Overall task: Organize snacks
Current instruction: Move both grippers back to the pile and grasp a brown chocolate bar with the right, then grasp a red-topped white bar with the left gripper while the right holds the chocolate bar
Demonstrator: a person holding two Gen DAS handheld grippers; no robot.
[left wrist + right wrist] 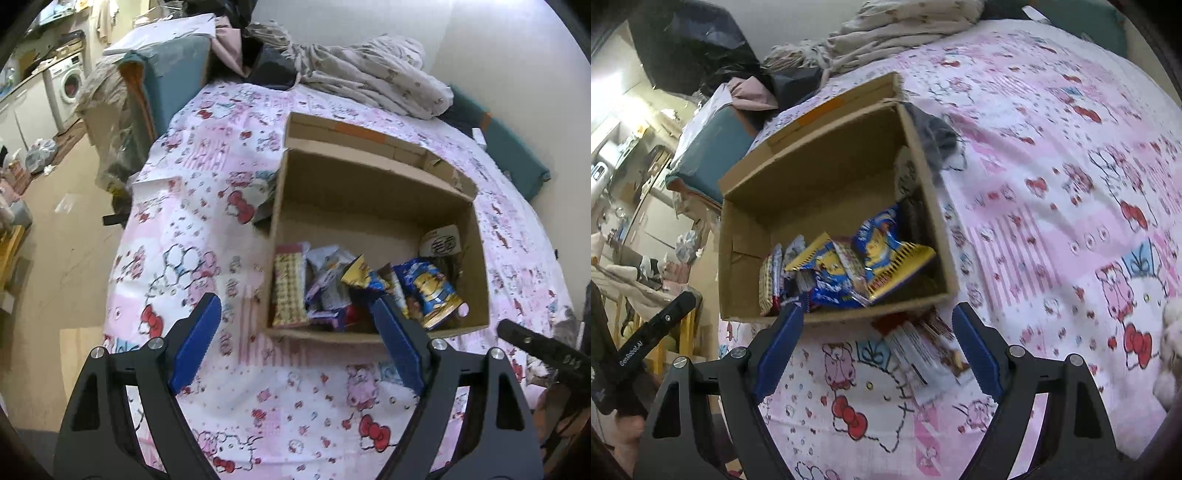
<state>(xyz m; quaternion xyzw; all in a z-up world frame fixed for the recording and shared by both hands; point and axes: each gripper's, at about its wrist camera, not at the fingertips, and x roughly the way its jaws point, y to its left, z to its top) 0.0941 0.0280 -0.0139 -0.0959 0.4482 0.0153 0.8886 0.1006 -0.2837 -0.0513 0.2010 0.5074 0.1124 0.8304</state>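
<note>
An open cardboard box [369, 195] [812, 184] sits on a bed with a pink cartoon-cat sheet [207, 206] [1052, 184]. Several snack packets stand along its near wall, among them a blue-and-yellow bag [432, 291] [879, 236] and a yellow checked pack [290, 288]. One more packet [919, 350], white and brown, lies blurred on the sheet just outside the box. My right gripper [877, 314] is open above it, and its blue pads do not touch it. My left gripper [295, 306] is open and empty in front of the box's near left corner.
Crumpled bedding and clothes [369, 74] are heaped at the far end of the bed. A teal box [177, 81] stands at the bed's far left, with the floor [55, 229] and a washing machine [70, 81] beyond. Grey cloth [938, 136] lies against the box's right wall.
</note>
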